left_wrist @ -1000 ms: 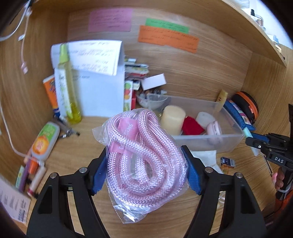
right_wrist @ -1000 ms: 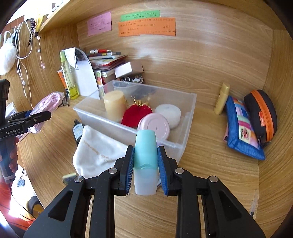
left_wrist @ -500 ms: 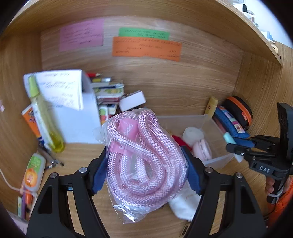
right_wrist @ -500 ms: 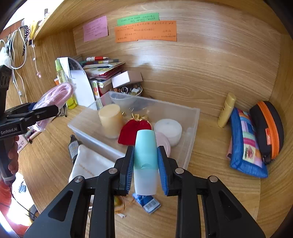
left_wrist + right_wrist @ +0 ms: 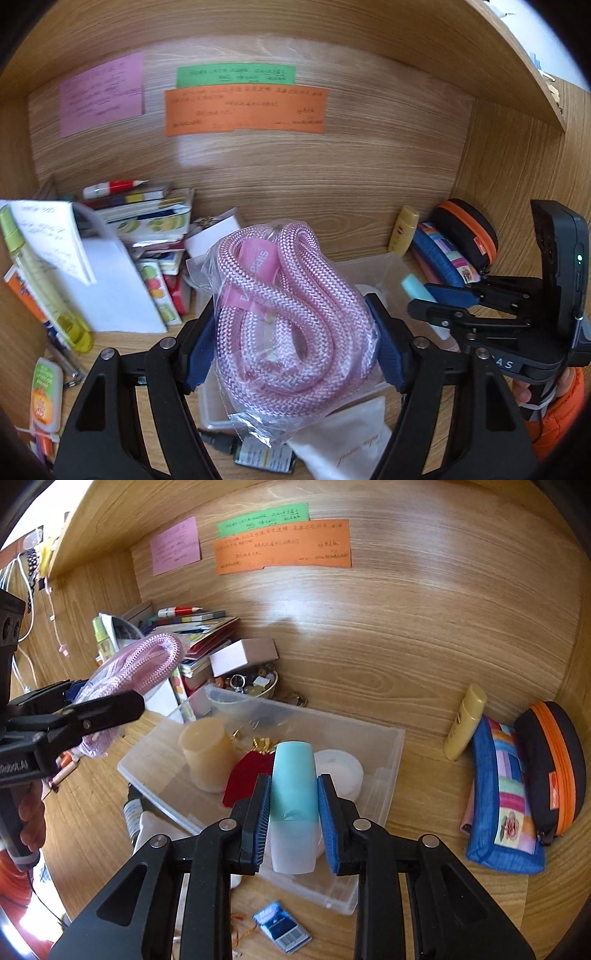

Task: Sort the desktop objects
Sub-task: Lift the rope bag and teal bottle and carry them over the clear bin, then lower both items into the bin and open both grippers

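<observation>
Above the clear bin on the wooden desk, the left gripper pinches bagged pink rope; the right gripper pinches a teal bottle.

2 wrist cams, angled down, sharing bin

There were three paper notes on the back wall: one pink note, one green note and one orange note. One clear box sat past the right fingers. In it were one candle, one red pouch and one white round tub. Right of those fingers stood one yellow bottle and two zip cases.
</observation>
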Tool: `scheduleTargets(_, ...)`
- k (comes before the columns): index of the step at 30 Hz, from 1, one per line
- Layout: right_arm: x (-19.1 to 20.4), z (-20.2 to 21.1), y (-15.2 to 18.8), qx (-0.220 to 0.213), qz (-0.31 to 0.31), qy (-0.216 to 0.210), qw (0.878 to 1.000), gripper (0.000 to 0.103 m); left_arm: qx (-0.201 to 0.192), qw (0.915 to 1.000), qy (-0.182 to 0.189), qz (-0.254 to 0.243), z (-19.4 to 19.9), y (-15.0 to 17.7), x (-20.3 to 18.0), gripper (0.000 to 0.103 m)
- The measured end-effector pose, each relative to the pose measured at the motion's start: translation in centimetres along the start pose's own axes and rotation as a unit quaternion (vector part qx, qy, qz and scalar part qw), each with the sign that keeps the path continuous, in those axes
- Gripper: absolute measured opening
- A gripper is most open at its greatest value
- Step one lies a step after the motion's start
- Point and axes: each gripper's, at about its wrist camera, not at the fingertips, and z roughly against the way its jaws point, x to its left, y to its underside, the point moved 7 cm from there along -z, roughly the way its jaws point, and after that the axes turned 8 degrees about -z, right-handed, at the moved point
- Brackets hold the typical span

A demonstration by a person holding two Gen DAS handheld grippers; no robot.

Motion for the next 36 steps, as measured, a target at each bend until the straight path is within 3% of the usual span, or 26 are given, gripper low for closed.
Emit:
scheduleTargets(14, -0.3, -4.0, -1.0, 0.009, -0.02, -0.021, 1.0, 0.023, 0.028, 0.9996, 0.002, -0.007, -3.3, 0.4, -0.8, 0.073)
scheduleTargets(27, -3.5, -4.4, -0.9, 0.003, -0.045, 0.02, 0.999, 0.023, 0.059, 0.998, 0.009, -0.019, -6.4, 1.1, -2.9, 0.073)
scheduleTargets(36, -3.5, -4.3, -0.7, -0.001, -0.041, 0.03, 0.999, 0.023, 0.079, 0.9963, 0.023, -0.024, -8.4, 1.7, -4.7, 0.073)
